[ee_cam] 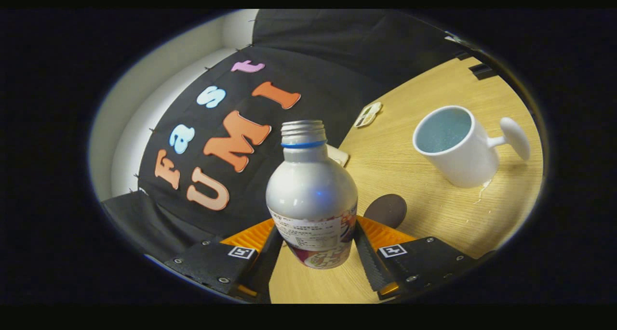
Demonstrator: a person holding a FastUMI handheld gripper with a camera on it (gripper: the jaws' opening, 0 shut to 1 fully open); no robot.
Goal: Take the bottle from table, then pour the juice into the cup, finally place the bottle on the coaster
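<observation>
1. Wooden surface (434,214) ran from under the tongs out toward 1–3 o'clock, seen tilted; light grain, a small pale smear on it at the foot of the cup.
2. Black cloth wall (337,46) of the booth stood behind, from 9 to 12 o'clock, with a pale wall (144,103) beyond its edge at 10 o'clock.
3. Tongs (315,245) sat closed on the bottle, one finger pressed on each side of its lower labelled part; gap between fingers only as wide as the bottle.
4. Bottle (311,195) was silver metal, rounded shoulder, threaded neck with a blue ring, cap off, mouth open. It was held between the fingers, neck pointing to 12 o'clock. Whether its base touched the surface, could not tell.
5. White cup (458,147) stood on the surface at 2 o'clock from the bottle, well apart, handle toward 3 o'clock, bluish inside; contents unclear.
6. Dark round coaster (385,209) lay flat on the surface just beside the bottle at 3 o'clock, between bottle and cup, partly hidden by the right finger.
7. Small pale flat item (368,114) lay near the surface's far edge at 1 o'clock; too small to identify.
8. Another pale item (340,155) peeked out behind the bottle's shoulder; mostly hidden.
</observation>
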